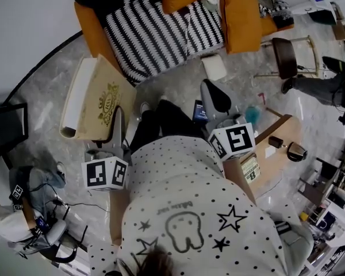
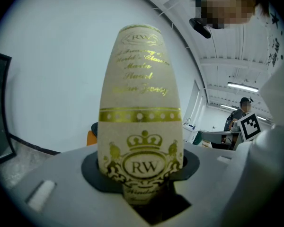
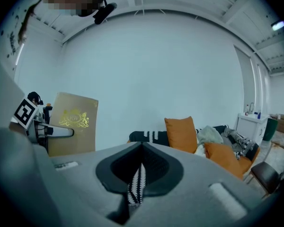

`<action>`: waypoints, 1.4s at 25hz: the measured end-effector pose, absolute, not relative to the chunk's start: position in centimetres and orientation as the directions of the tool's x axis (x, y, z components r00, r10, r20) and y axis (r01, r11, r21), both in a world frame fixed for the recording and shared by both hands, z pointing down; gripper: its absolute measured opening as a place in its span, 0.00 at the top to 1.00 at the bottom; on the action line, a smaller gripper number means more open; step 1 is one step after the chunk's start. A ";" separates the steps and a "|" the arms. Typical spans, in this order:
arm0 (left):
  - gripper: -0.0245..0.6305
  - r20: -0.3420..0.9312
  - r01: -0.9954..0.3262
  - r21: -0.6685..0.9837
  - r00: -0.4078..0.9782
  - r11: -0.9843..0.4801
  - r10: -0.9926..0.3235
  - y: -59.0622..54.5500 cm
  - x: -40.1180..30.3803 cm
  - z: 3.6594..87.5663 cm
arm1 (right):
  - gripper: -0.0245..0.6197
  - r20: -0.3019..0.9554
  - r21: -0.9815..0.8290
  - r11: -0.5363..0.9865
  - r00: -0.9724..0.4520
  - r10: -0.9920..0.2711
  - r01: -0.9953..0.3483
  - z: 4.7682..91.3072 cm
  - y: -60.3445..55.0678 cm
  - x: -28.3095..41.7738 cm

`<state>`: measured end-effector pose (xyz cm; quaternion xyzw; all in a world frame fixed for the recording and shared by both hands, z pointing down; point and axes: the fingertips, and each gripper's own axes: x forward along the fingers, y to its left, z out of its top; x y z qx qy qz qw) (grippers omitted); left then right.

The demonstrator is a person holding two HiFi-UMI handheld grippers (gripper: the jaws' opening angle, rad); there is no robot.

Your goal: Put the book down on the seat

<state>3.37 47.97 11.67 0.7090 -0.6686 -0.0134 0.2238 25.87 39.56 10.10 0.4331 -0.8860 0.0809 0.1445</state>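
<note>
Left gripper (image 1: 116,121) has the book (image 1: 96,96) pinched by its lower edge, jaws part-way apart w/ the cover's thickness clamped btwn the pads; in the left gripper view the gold crest fills the frame right above the jaws. Book stands up out of the jaws, long axis running straight on from them, cover facing up & leaning a bit to the person's left in the head view. It's in the air, not on anything. Seat (image 1: 89,29) w/ its striped cushion (image 1: 155,36) lies fwd & to the right of the book, near but clearly apart, so the move looks like a reach fwd-right plus tipping the book flat onto the cushion. Right gripper (image 1: 214,95) is on the other side of the body, jaws all but together w/ nothing in them, only cushion stripes seen thru the slit. It's about as close to the seat but has no part in the hold; left one does the job
</note>
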 end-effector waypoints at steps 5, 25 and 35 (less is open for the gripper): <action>0.61 0.273 -0.946 0.324 0.082 0.012 -0.959 48.2 3.0 12.2 | 0.96 0.340 -0.025 0.640 -0.608 -0.717 -0.768 10.5 39.1 25.2; 0.61 0.269 -0.942 0.299 -0.070 0.152 -0.961 42.7 3.1 10.3 | 0.96 0.315 -0.042 0.736 -0.708 -0.632 -0.676 10.1 31.2 24.4; 0.61 0.246 -0.941 0.284 -0.116 0.186 -0.962 37.9 5.8 9.8 | 0.96 0.298 -0.051 0.758 -0.734 -0.610 -0.651 10.1 25.4 27.4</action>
